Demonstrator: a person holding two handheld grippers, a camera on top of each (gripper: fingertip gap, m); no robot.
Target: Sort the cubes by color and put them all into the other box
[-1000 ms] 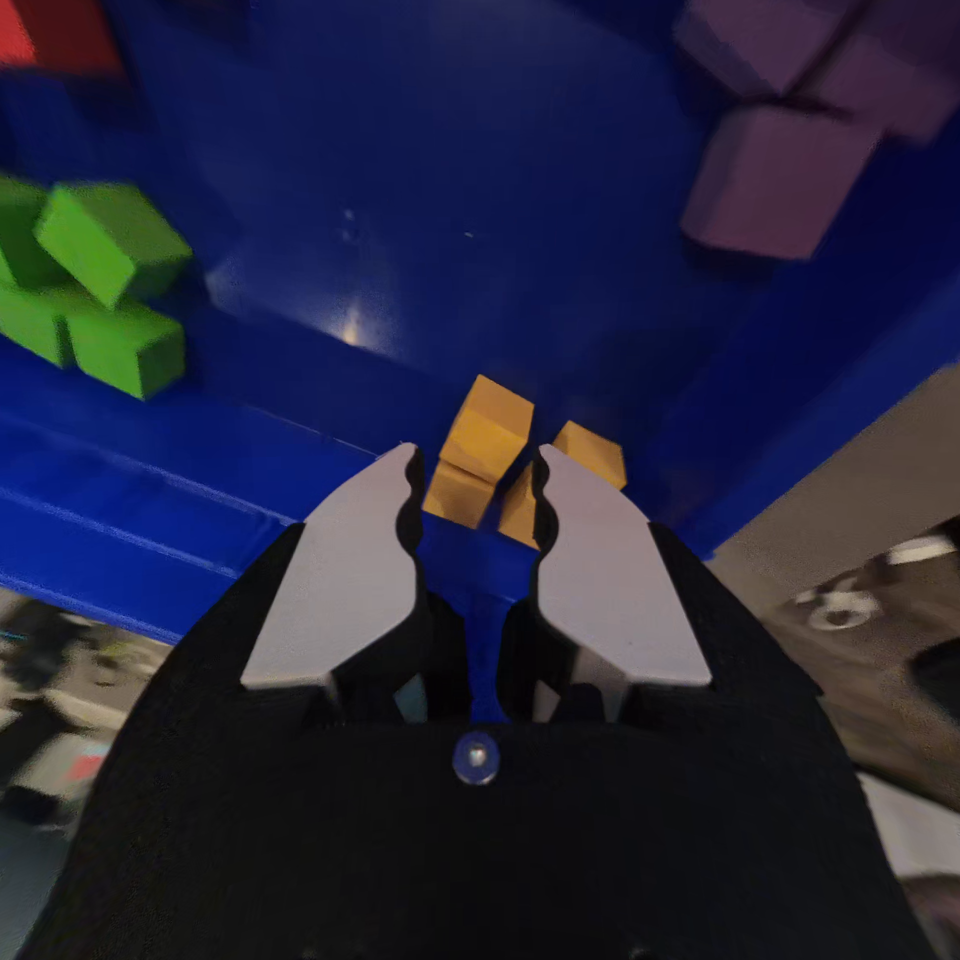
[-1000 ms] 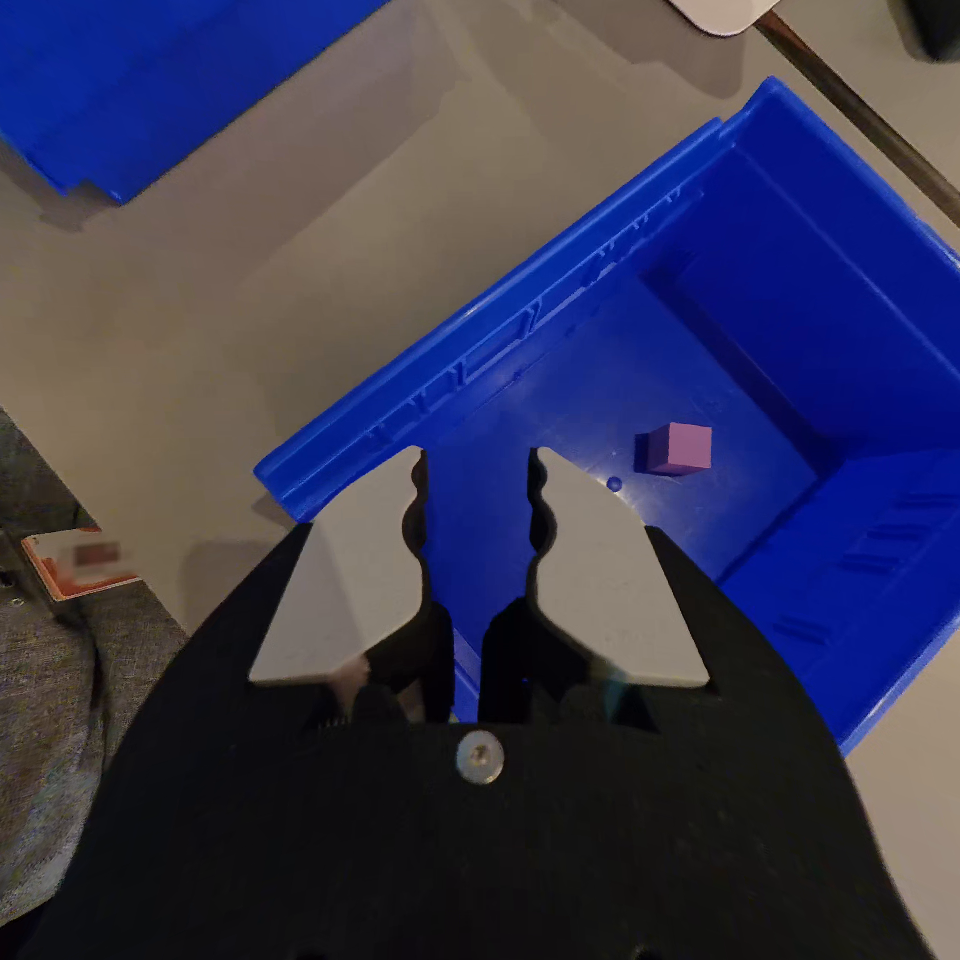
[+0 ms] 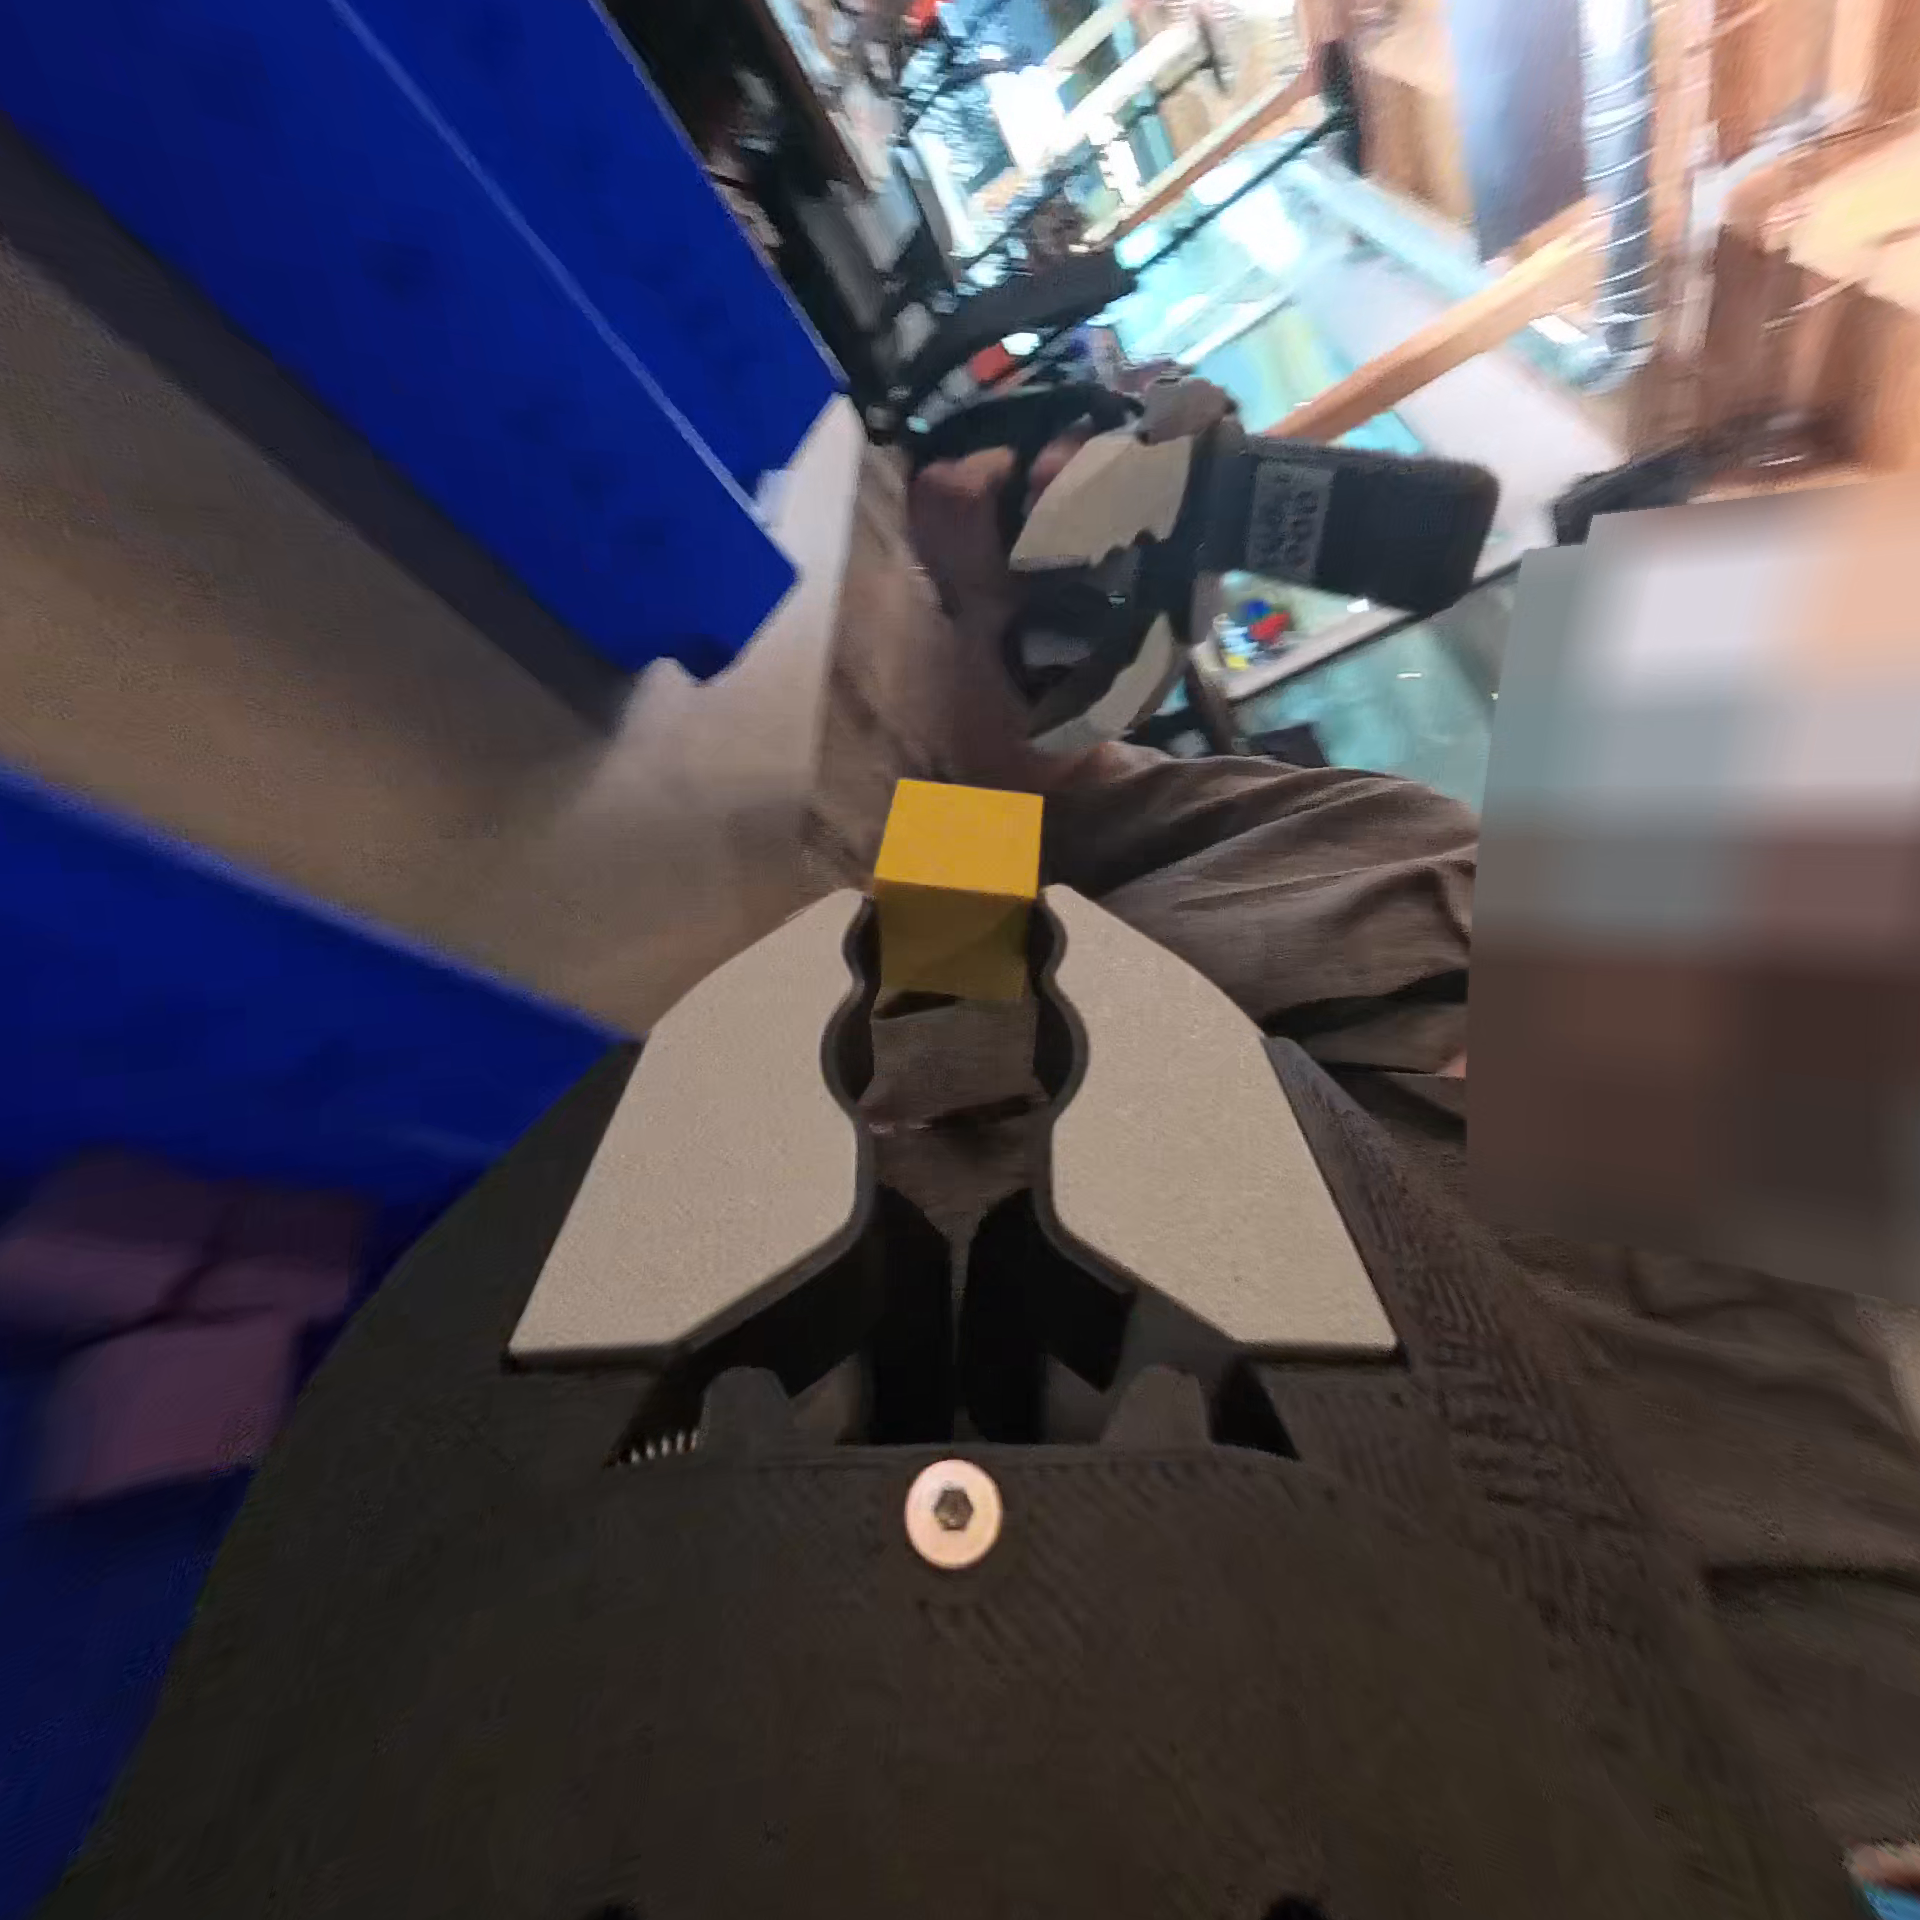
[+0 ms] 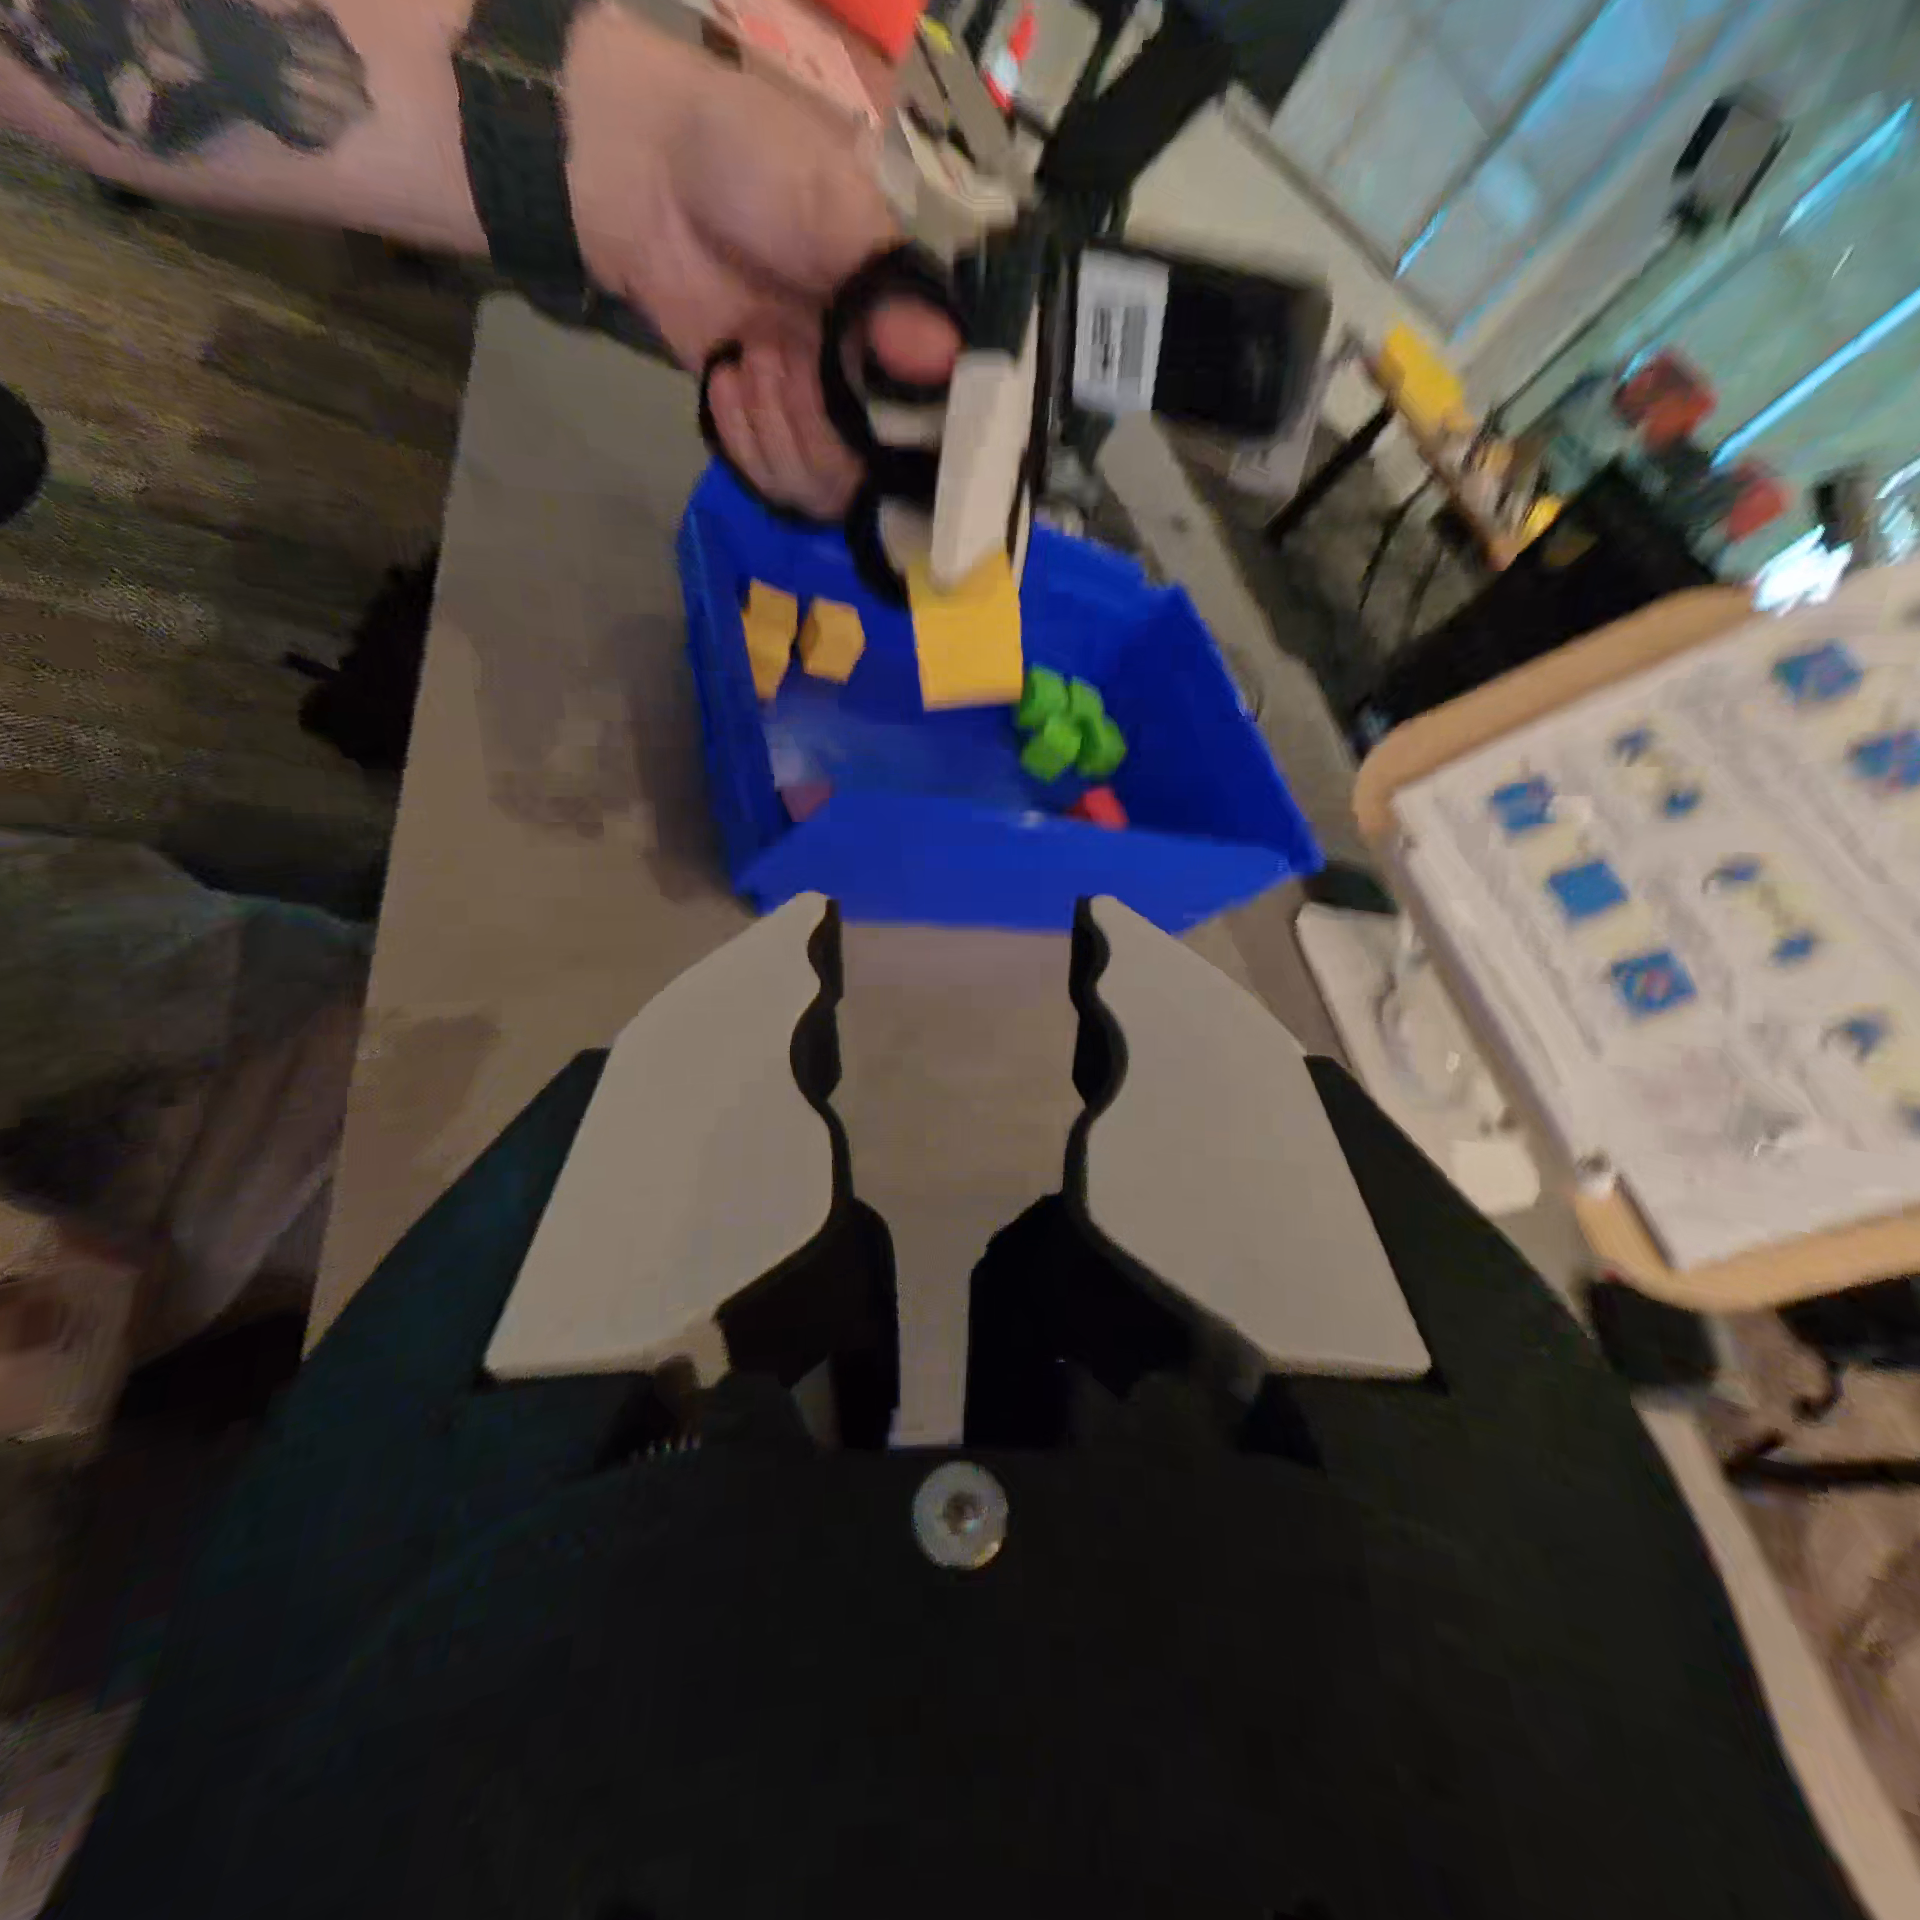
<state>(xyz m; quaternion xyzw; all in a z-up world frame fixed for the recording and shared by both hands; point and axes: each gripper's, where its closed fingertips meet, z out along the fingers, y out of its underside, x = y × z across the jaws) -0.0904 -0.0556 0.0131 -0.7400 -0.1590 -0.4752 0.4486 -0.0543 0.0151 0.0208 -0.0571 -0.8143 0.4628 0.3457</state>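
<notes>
My left gripper (image 3: pixel 956 906) is shut on a small yellow cube (image 3: pixel 961 883), held at the fingertips in the air. In the right wrist view the left gripper (image 4: pixel 971 561), held by a hand (image 4: pixel 748 270), hangs with the cube (image 4: pixel 966 644) above a blue bin (image 4: pixel 997 883). That bin holds yellow blocks (image 4: pixel 800 639), green blocks (image 4: pixel 1070 727), a red block (image 4: pixel 1101 805) and a purple one (image 4: pixel 805 795). My right gripper (image 4: pixel 954 925) is open and empty above the grey table (image 4: pixel 582 727), short of the bin. It also shows in the left wrist view (image 3: pixel 1060 623).
Blue bins (image 3: pixel 436 343) lie to the left in the left wrist view, one with blurred purple blocks (image 3: pixel 156 1330). A wood-rimmed board with a printed sheet (image 4: pixel 1662 935) lies right of the bin. A person's grey sleeve (image 3: pixel 1299 904) is behind the cube.
My left gripper has shut on a yellow cube and lifted it out of the bin. My right gripper has swung away from the bin with the purple cube and opened wider.
</notes>
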